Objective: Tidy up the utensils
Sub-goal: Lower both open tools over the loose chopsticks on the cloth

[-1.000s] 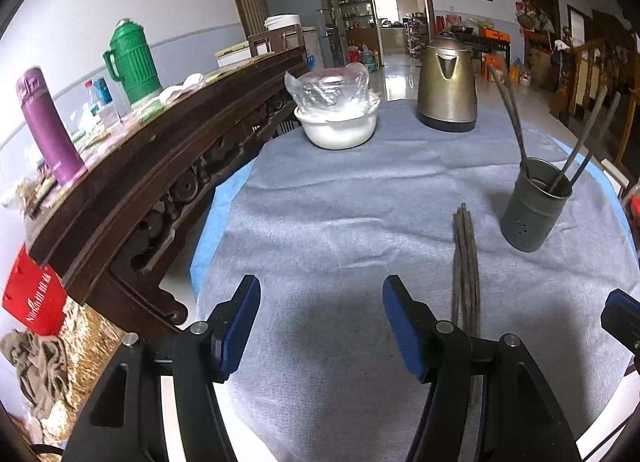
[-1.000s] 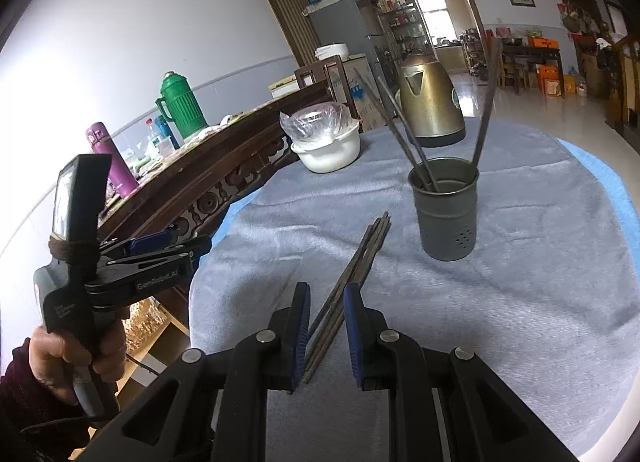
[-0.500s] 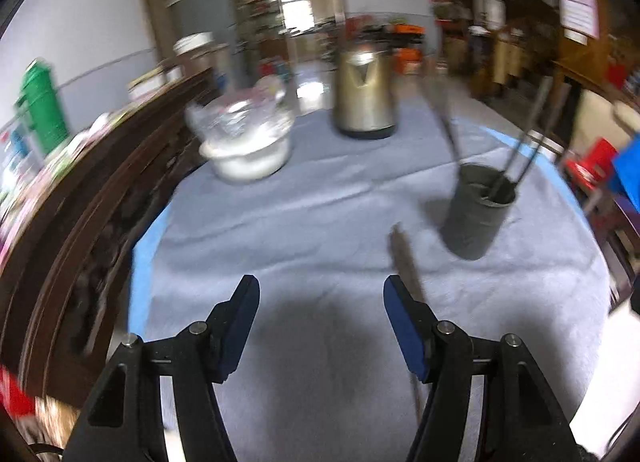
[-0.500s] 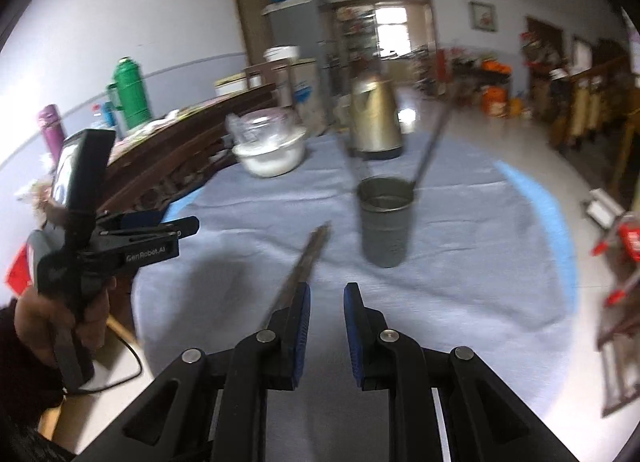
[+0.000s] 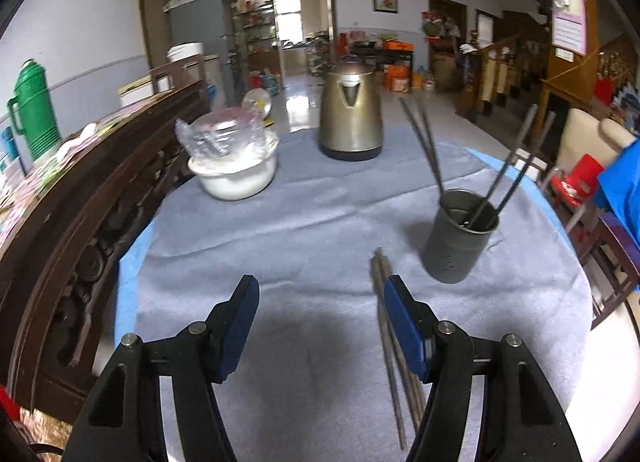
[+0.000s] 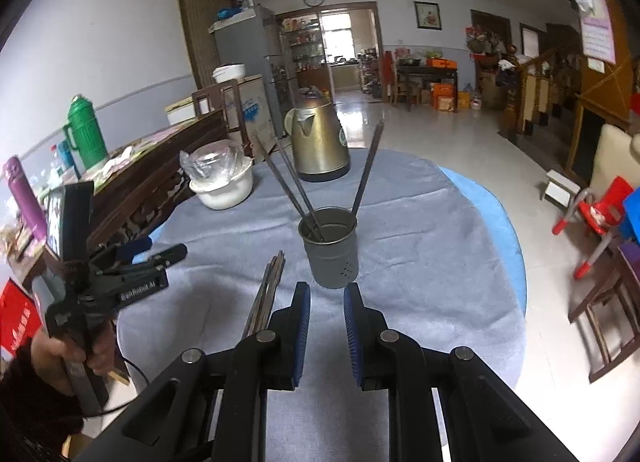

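A bundle of dark chopsticks (image 5: pixel 386 322) lies flat on the grey tablecloth (image 5: pixel 304 230). Just beyond it stands a grey metal holder (image 5: pixel 460 238) with several chopsticks leaning in it. My left gripper (image 5: pixel 322 294) is open and wide above the cloth, and its right finger overlaps the bundle in the picture. In the right wrist view the bundle (image 6: pixel 268 290) lies left of my right gripper (image 6: pixel 326 298), whose jaws stand a narrow gap apart with nothing between them. The holder (image 6: pixel 330 254) is straight ahead of it. A hand holds the left gripper (image 6: pixel 160 250) at the left.
A brass-coloured kettle (image 5: pixel 350 122) and a white bowl covered in plastic (image 5: pixel 232 166) stand at the far side of the round table. A dark carved wooden bench (image 5: pixel 80 198) runs along the left, with a green thermos (image 5: pixel 34 110) on it. Red chairs (image 6: pixel 596 206) stand at the right.
The right gripper has risen; the bundle that ran under its fingers now lies to their left. The left view has swung right, bringing the kettle and holder toward the centre. Both openings are unchanged.
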